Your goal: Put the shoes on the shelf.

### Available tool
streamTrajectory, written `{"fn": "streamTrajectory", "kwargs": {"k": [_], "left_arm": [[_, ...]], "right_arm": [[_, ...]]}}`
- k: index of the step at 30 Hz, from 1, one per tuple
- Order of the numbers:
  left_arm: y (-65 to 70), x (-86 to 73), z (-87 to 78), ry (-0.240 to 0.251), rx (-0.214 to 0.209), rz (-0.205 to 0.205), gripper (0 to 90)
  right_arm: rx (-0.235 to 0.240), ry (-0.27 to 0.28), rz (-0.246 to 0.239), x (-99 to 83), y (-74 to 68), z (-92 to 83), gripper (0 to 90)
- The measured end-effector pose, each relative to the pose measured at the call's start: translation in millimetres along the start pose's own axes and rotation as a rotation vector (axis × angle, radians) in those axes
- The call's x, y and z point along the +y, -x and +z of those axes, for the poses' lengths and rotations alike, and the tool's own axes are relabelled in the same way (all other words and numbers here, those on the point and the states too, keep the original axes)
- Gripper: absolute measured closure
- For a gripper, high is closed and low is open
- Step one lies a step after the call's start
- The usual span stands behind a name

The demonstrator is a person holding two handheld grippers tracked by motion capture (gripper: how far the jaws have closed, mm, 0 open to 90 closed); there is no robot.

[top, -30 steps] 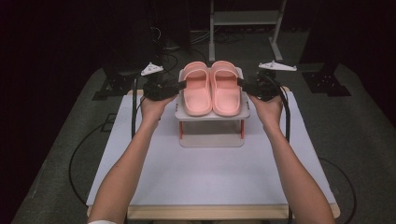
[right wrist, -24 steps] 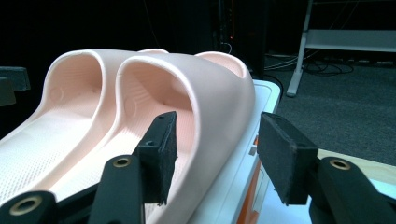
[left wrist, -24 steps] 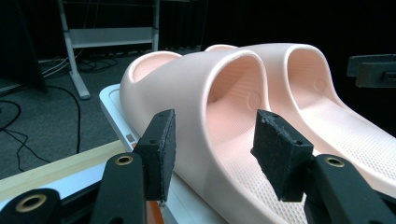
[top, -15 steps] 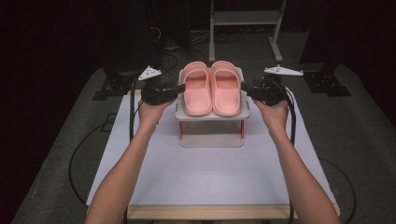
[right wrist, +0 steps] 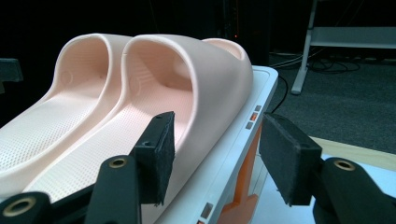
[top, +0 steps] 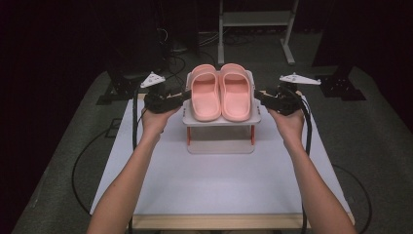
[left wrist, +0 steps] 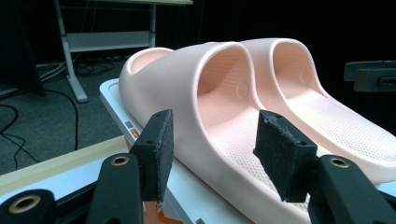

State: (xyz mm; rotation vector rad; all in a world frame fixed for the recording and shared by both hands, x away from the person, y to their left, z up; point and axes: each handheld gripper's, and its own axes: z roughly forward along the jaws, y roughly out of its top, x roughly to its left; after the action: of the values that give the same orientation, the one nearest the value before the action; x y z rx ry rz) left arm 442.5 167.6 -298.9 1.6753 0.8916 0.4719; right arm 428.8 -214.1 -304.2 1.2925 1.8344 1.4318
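Two pink slippers, the left slipper (top: 205, 97) and the right slipper (top: 235, 95), lie side by side on a small white rack (top: 221, 121) with orange legs. My left gripper (top: 184, 95) points in at the rack's left side. In the left gripper view, the left gripper (left wrist: 215, 140) is open, and the near slipper's (left wrist: 187, 93) side wall sits in the gap, with the pads clear of it. My right gripper (top: 261, 95) mirrors it at the right side. In the right gripper view, the right gripper (right wrist: 215, 140) is open astride the other slipper's (right wrist: 219, 79) edge and the rack's rim (right wrist: 261, 93).
The rack stands at the far middle of a white board (top: 219, 190) on a wooden table. Grey carpet with black cables (top: 83, 161) surrounds it. A metal stand (top: 253, 19) and dark equipment bases sit behind.
Both grippers have eased slightly outward and toward the person, away from the slippers. The slippers and rack have not moved.
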Motion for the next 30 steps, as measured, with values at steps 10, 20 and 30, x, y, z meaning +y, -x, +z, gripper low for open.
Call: {"fn": "streamTrajectory", "kwargs": {"k": [10,20,30], "left_arm": [[5.0,-4.0,-2.0,-0.005,-0.016,0.007,45.6],[6.9,-8.7,-5.7,-0.007,-0.009,0.018,43.8],[9.5,-14.1,-15.0,-0.005,-0.021,0.024,42.7]], "right_arm": [[-0.002,-0.009,0.008,-9.0,3.9,-8.4,44.4],[-0.004,-0.007,0.009,-17.7,8.0,-17.4,43.4],[0.005,-0.002,0.006,-25.8,8.7,-28.4,42.1]]}}
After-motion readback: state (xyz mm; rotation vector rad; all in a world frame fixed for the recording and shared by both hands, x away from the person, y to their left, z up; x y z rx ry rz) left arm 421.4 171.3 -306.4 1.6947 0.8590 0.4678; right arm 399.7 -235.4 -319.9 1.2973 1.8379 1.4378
